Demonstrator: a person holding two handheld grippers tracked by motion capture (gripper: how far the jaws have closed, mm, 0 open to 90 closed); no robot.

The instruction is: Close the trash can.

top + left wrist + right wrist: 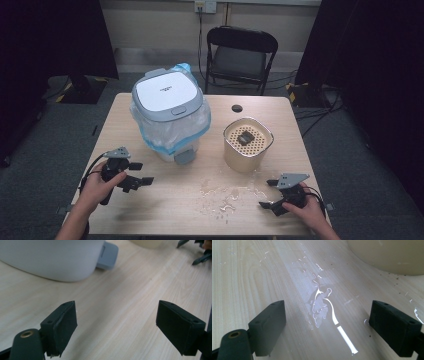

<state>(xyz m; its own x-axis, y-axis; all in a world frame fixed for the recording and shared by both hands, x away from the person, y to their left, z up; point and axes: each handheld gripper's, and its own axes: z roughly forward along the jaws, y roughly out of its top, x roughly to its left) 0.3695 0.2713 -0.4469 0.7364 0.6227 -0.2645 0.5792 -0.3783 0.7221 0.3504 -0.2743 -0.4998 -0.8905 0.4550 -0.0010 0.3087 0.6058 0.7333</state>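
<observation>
I hold my left gripper (141, 173) low over the near left part of the wooden table (165, 210), its jaws spread wide with nothing between them but bare wood. Just ahead of it stands the white bin (168, 114) with its grey lid and blue-edged liner, and the bin's grey pedal (108, 255) lies on the table beyond my left jaws, apart from them.

My right gripper (267, 194) sits near the table's front right corner, jaws likewise wide apart and gripping nothing. Between and beyond those jaws a puddle of spilled water (322, 306) glistens on the wood. The beige strainer pot (247, 143) stands just past it, near my right gripper but not touching it.
</observation>
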